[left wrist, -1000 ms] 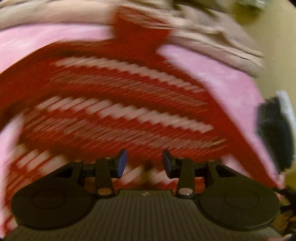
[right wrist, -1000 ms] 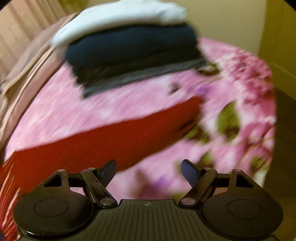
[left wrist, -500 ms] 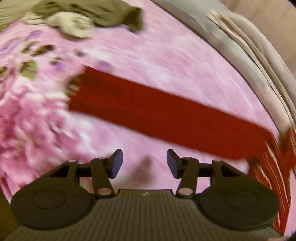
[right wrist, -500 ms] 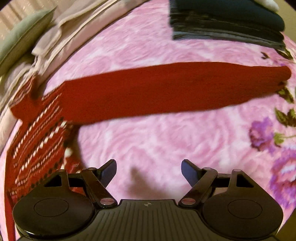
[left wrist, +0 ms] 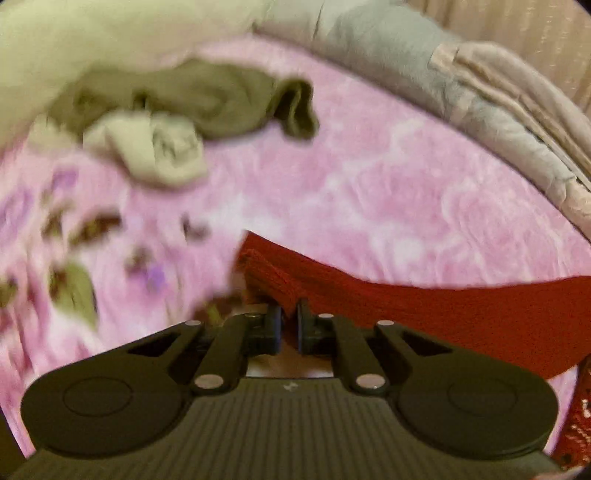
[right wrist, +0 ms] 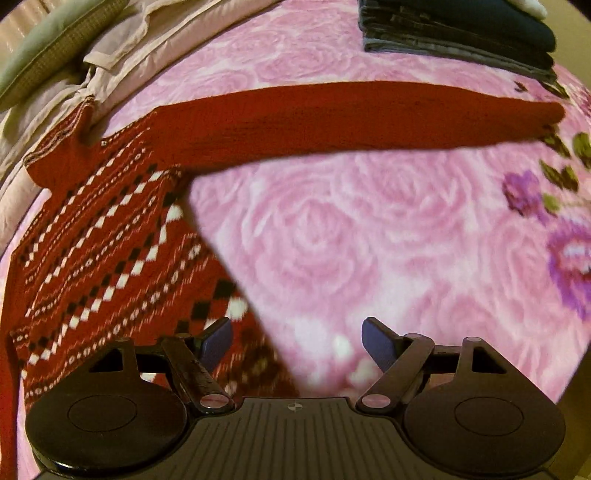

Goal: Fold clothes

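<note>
Left wrist view
Left gripper (left wrist: 289, 320): low in the middle of the view, jaws drawn together and clamped on the ribbed cuff of a red sleeve.
Red sleeve (left wrist: 443, 310): runs from the cuff at the jaws toward the right edge, lying over the blanket; the cuff end is raised a little at the grip.
Pink blanket (left wrist: 351, 177): floral, covers the bed and fills most of the view; the left part is blurred.
Unfolded clothes (left wrist: 192, 110): an olive garment and a pale one in a loose heap at upper left, well apart from the sleeve.
Bedding (left wrist: 461, 85): grey and beige folds along the far upper-right edge of the bed.

Right wrist view
Right gripper (right wrist: 296, 341): at the bottom, jaws wide apart and holding nothing, above the blanket (right wrist: 332, 240) just beside the sweater's edge.
Red sweater (right wrist: 103, 236): body with white and black diamond bands lies flat at left; one plain red sleeve (right wrist: 351, 118) stretches straight across the blanket to the right.
Folded stack (right wrist: 461, 33): dark folded garments at upper right, near the far end of that sleeve but apart from it.
Pillow (right wrist: 48, 40): green, at upper left on the beige bedding.
</note>
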A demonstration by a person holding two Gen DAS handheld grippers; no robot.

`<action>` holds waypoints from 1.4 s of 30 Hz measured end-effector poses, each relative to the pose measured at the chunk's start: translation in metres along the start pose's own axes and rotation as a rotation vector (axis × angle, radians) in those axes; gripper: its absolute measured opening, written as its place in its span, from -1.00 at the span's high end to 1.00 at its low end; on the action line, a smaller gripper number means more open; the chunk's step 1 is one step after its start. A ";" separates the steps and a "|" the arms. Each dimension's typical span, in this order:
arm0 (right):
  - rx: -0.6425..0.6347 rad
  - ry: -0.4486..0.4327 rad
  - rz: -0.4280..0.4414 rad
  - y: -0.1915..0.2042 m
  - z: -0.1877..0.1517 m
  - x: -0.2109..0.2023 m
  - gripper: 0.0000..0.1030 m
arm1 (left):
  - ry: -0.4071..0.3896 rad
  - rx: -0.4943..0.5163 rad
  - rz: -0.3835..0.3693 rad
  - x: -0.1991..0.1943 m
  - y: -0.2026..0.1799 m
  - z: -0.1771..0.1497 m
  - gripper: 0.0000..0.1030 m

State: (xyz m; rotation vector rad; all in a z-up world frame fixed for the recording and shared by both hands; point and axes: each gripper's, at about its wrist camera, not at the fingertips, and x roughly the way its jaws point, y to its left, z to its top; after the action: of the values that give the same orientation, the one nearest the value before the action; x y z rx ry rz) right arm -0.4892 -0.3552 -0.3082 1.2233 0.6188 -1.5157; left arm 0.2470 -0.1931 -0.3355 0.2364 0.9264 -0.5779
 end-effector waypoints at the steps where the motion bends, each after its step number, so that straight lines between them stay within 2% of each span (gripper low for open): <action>1: 0.001 0.001 0.003 -0.001 -0.005 -0.002 -0.55 | -0.023 0.024 0.005 -0.001 0.003 0.006 0.89; 2: 0.001 0.002 0.006 -0.002 -0.010 -0.005 -0.55 | -0.024 0.059 0.014 0.005 0.007 0.009 0.88; 5: 0.004 0.018 0.010 -0.007 -0.025 -0.009 -0.55 | 0.058 0.141 0.019 0.015 0.009 0.002 0.81; 7: 0.014 0.034 0.008 -0.014 -0.035 -0.011 -0.55 | 0.086 0.181 0.029 0.012 0.009 -0.009 0.68; 10: 0.063 0.053 0.026 -0.032 -0.041 -0.020 -0.55 | 0.133 0.102 0.033 -0.013 0.016 -0.032 0.64; 13: 0.104 0.070 0.085 -0.051 -0.048 -0.030 -0.55 | 0.261 0.009 -0.131 -0.039 0.016 -0.065 0.64; 16: 0.104 0.099 0.193 -0.063 -0.058 -0.032 -0.54 | 0.400 0.031 -0.487 -0.062 -0.009 -0.101 0.56; 18: 0.102 0.119 0.266 -0.071 -0.065 -0.032 -0.54 | 0.473 0.062 -0.623 -0.069 -0.031 -0.120 0.46; 25: 0.124 0.141 0.378 -0.093 -0.079 -0.023 -0.54 | 0.646 0.047 -0.721 -0.061 -0.061 -0.164 0.40; 27: 0.130 0.147 0.410 -0.099 -0.084 -0.021 -0.50 | 0.642 -0.019 -0.724 -0.062 -0.054 -0.168 0.39; 29: 0.142 0.159 0.419 -0.108 -0.084 -0.022 -0.17 | 0.654 -0.088 -0.722 -0.062 -0.048 -0.173 0.40; 30: 0.145 0.163 0.423 -0.110 -0.083 -0.022 -0.12 | 0.657 -0.114 -0.720 -0.063 -0.046 -0.176 0.40; 33: 0.153 0.173 0.435 -0.116 -0.082 -0.022 -0.09 | 0.648 -0.086 -0.718 -0.066 -0.053 -0.179 0.40; 36: 0.056 0.173 0.422 -0.102 -0.081 -0.019 -0.09 | 0.640 -0.057 -0.715 -0.068 -0.059 -0.182 0.40; 37: 0.023 0.172 0.417 -0.097 -0.081 -0.018 0.02 | 0.637 -0.048 -0.714 -0.069 -0.062 -0.183 0.41; 38: -0.015 0.176 0.402 -0.092 -0.081 -0.017 0.71 | 0.634 -0.038 -0.713 -0.070 -0.064 -0.184 0.45; 39: -0.054 0.182 0.386 -0.086 -0.082 -0.015 0.89 | 0.631 -0.027 -0.713 -0.071 -0.066 -0.185 0.54; 40: -0.081 0.182 0.381 -0.083 -0.081 -0.016 0.89 | 0.620 0.003 -0.721 -0.075 -0.069 -0.185 0.96; 42: -0.131 0.181 0.373 -0.077 -0.080 -0.019 0.90 | 0.599 0.064 -0.737 -0.083 -0.075 -0.184 0.94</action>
State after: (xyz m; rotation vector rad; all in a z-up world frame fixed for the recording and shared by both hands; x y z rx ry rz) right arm -0.5311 -0.2541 -0.3346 1.3000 0.5614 -1.0473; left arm 0.0403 -0.1451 -0.3733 0.1170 1.5935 -1.2572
